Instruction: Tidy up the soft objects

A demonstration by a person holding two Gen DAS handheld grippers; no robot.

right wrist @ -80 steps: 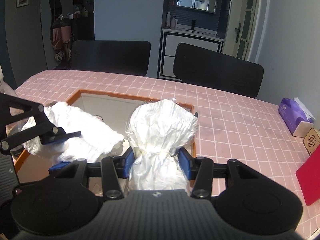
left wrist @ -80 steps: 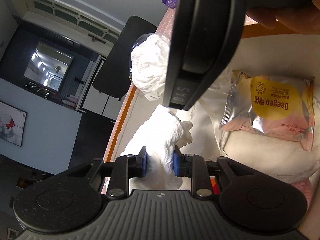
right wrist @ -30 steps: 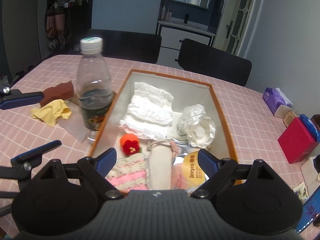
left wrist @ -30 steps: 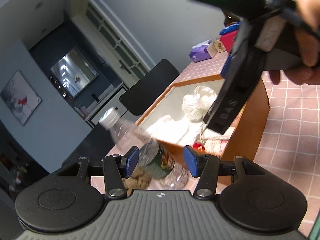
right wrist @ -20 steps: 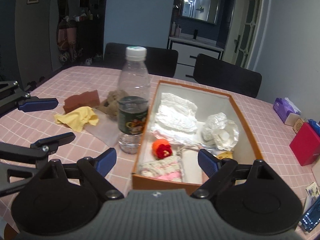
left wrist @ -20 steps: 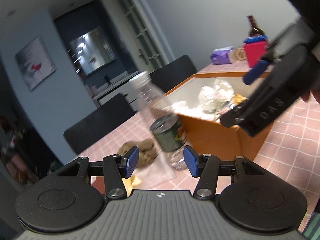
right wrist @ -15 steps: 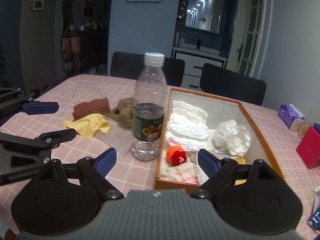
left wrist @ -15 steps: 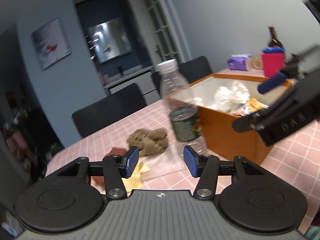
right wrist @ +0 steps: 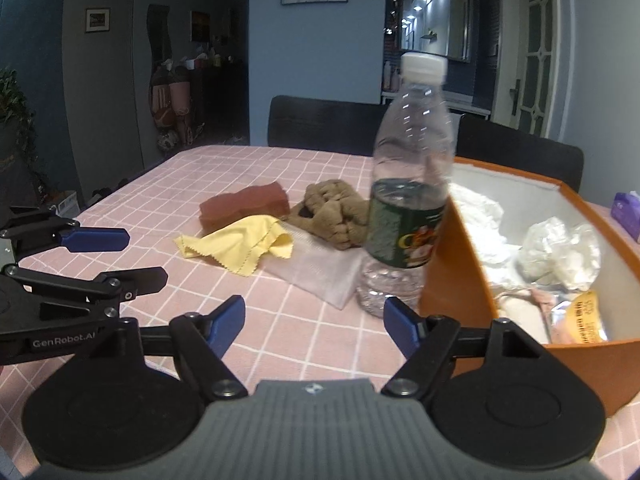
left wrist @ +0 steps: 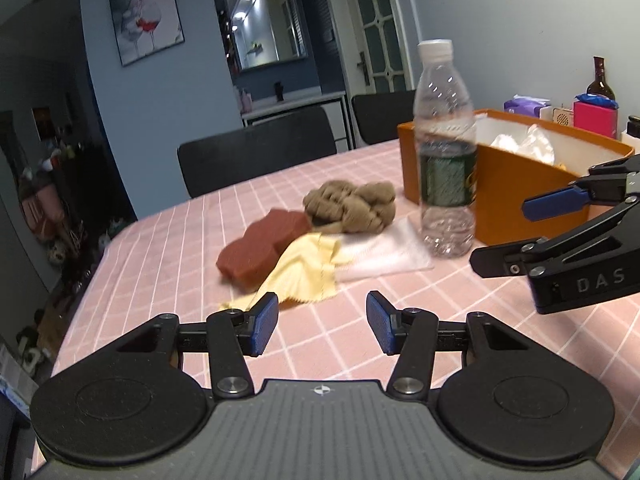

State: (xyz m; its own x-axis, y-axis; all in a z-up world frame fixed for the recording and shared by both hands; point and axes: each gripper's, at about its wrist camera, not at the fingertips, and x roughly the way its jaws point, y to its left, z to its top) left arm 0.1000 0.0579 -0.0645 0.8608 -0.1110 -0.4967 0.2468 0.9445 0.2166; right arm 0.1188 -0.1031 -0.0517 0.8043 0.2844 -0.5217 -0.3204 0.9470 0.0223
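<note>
On the pink checked table lie a yellow cloth (left wrist: 304,270) (right wrist: 244,246), a reddish-brown sponge (left wrist: 262,246) (right wrist: 244,206), a tan knotted plush (left wrist: 352,206) (right wrist: 336,212) and a white mesh cloth (left wrist: 384,256) (right wrist: 320,272). The orange box (left wrist: 516,196) (right wrist: 452,248) holds white wrapped bundles (right wrist: 560,248) and a snack packet (right wrist: 580,318). My left gripper (left wrist: 322,326) is open and empty just short of the yellow cloth. My right gripper (right wrist: 314,322) hovers before the bottle, its jaws closing with nothing between them.
A clear plastic water bottle (left wrist: 444,152) (right wrist: 404,220) stands upright against the box's left wall, beside the cloths. Black chairs (left wrist: 256,148) line the table's far side. A purple tissue pack (right wrist: 626,210), a pink box (left wrist: 594,118) and a dark bottle (left wrist: 600,82) sit beyond the orange box.
Both grippers let go of white bundles, now in the box, pulled back and swung left and lower toward the loose cloths. The left view rolled upright. The right jaws narrowed slightly.
</note>
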